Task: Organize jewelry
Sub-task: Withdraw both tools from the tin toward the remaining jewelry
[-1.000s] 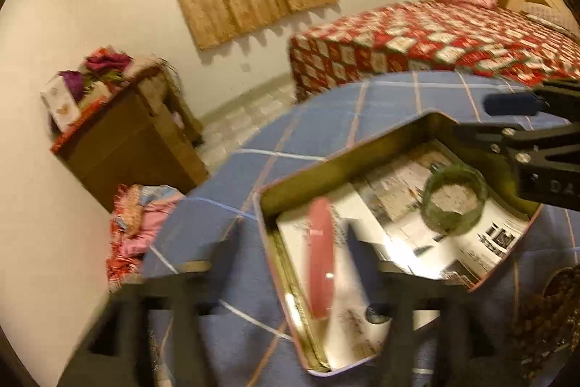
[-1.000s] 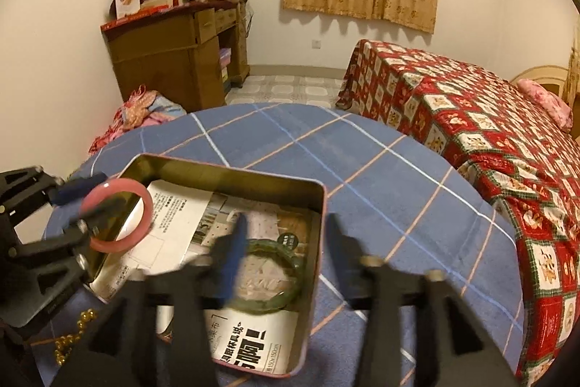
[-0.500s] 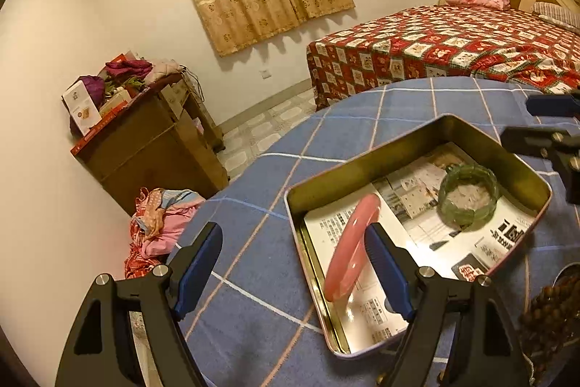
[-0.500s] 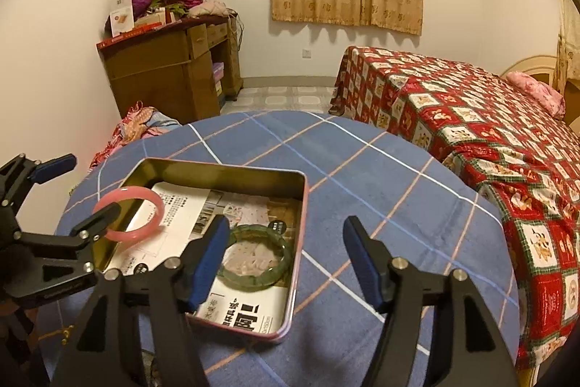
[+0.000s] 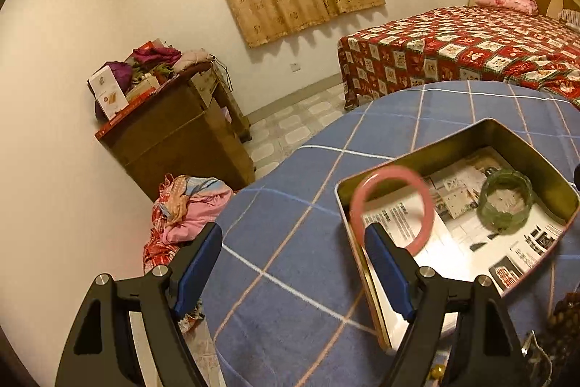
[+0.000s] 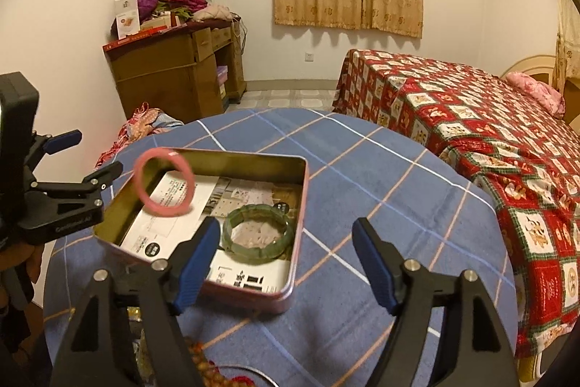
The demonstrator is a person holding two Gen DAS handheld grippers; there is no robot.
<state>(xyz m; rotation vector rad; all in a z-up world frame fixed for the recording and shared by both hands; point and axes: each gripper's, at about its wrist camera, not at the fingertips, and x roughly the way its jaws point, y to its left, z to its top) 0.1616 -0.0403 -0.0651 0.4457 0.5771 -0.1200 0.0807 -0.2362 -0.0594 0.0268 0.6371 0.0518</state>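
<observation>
A pink bangle (image 5: 393,210) is blurred and loose in the air over the left end of the open metal tin (image 5: 449,138); it also shows in the right wrist view (image 6: 164,182). No finger touches it. A green bangle (image 5: 505,197) lies flat on the printed paper inside the tin, and also shows in the right wrist view (image 6: 258,231). My left gripper (image 5: 290,263) is open and empty, just left of the tin. My right gripper (image 6: 284,263) is open and empty, above the tin's (image 6: 253,294) near edge.
The tin sits on a round table with a blue checked cloth (image 6: 362,191). Brown beads (image 6: 206,365) lie at the table's near edge. A wooden dresser (image 6: 174,75) stands at the back left and a bed with a red quilt (image 6: 471,133) at the right.
My left gripper opened and let go of the pink bangle, which now tumbles over the tin. Both grippers have pulled back and up from the tin.
</observation>
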